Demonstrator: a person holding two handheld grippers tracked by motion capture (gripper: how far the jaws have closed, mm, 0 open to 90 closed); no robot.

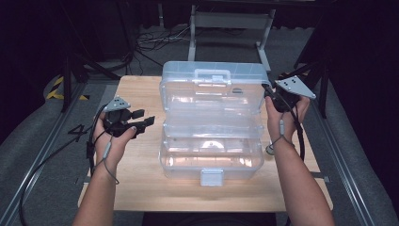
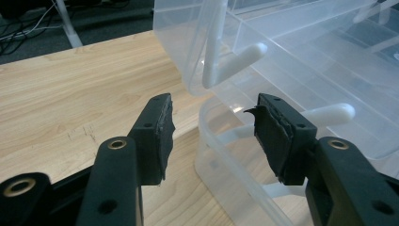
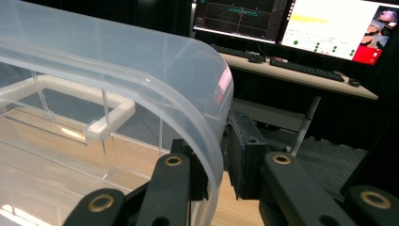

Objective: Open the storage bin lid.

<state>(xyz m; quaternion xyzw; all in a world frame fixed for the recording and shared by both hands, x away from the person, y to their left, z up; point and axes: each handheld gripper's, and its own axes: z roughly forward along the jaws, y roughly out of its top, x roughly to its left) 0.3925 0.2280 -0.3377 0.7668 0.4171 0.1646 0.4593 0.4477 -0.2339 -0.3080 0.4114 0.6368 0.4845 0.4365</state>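
Note:
A clear plastic toolbox (image 1: 211,155) stands open in the middle of the wooden table (image 1: 136,188). Its lid (image 1: 211,92) is raised upright at the back, and an inner tray (image 1: 211,125) sits above the base. My right gripper (image 1: 269,92) is at the lid's right edge. In the right gripper view its jaws (image 3: 219,155) straddle the curved lid wall (image 3: 141,66), one pad on each side, pressing on it. My left gripper (image 1: 141,118) hovers left of the box, open. In the left gripper view the box's rim (image 2: 207,122) lies beyond the gap between its jaws (image 2: 214,127), untouched.
A white latch (image 1: 211,177) hangs at the box's front and a white handle (image 1: 212,75) tops the lid. Bare wood lies left and in front of the box. A metal stand (image 1: 230,21) and cables (image 1: 155,40) are behind the table. Monitors (image 3: 329,23) stand on a far desk.

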